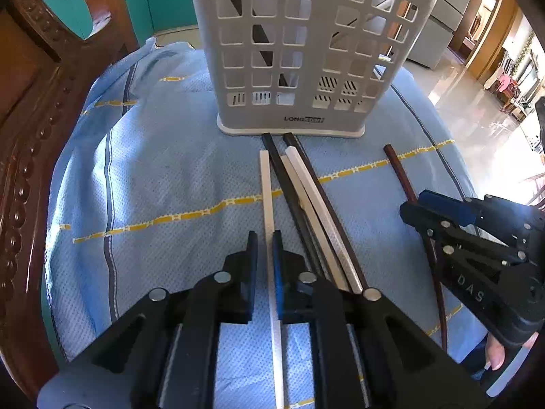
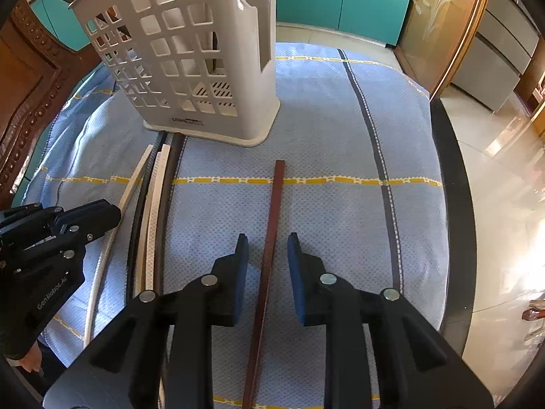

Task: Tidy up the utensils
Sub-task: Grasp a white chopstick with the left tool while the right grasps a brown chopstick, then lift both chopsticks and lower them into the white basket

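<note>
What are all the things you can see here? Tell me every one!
holder: one, white with square holes, standing at the far end of the cloth.
stick in the holder: one, dark, leaning inside.
white chopstick: one, lying in front of the holder, in the left tongs.
other white chopsticks: two, it seems, bundled just beside it.
dark chopsticks: two, black-brown, in the same bundle.
red-brown chopstick: one, lying alone, off to the side.
cloth: one, blue with yellow and dark stripes, under everything.
chair: one, carved brown wood, beside the cloth.
left tongs: black, shut on the white chopstick.
right tongs: black, open around the red-brown chopstick.
</note>
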A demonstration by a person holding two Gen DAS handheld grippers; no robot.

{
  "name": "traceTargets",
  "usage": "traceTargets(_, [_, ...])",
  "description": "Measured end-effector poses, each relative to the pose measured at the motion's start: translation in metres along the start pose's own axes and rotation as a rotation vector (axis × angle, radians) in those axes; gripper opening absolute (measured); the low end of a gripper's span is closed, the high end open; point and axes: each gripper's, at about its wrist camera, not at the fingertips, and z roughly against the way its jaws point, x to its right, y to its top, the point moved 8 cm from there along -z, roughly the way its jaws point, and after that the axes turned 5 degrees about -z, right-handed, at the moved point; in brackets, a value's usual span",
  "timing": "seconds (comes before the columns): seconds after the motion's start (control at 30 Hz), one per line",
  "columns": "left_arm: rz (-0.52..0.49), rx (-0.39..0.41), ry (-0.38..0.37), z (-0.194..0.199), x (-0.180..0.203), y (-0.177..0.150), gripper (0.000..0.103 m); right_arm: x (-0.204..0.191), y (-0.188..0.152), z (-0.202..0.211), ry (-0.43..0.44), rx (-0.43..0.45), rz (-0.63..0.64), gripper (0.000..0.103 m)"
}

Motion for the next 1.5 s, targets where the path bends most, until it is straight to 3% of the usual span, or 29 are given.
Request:
traceTargets(0.23, [-0.039,0.0,0.042,-0.002,0.008,0.0,0.015,-0.006,-0.002,-0.001,-0.026,0.014,0.027,0.029])
traceTargets(0.97, [-0.027,0.002,0.047,-0.002,0.007,0.001,0.017,-0.004,-0.002,0.0,-0.023,0.019,0.031,0.029])
traceTargets(1.0, [-0.029,0.002,0.046,-0.002,0.007,0.001,0.017,-0.005,-0.002,0.0,-0.017,0.019,0.03,0.028])
traceTargets(1.1, [-0.032,0.0,0.047,-0.001,0.007,0.0,0.014,-0.005,-0.001,0.001,0.018,0.016,0.022,0.011])
traceTargets(1.13, [-0.03,-0.001,0.05,-0.001,0.006,0.0,0.008,-0.005,-0.001,0.001,0.028,0.015,0.017,0.008])
traceTargets(1.3, [-0.009,0.01,0.044,0.001,0.001,0.001,0.007,-0.005,0.004,0.006,0.06,0.034,0.001,0.006])
traceTargets(1.5, [-0.002,0.154,0.068,0.045,-0.005,0.017,0.007,-0.004,0.02,0.038,0.109,0.149,-0.018,0.006])
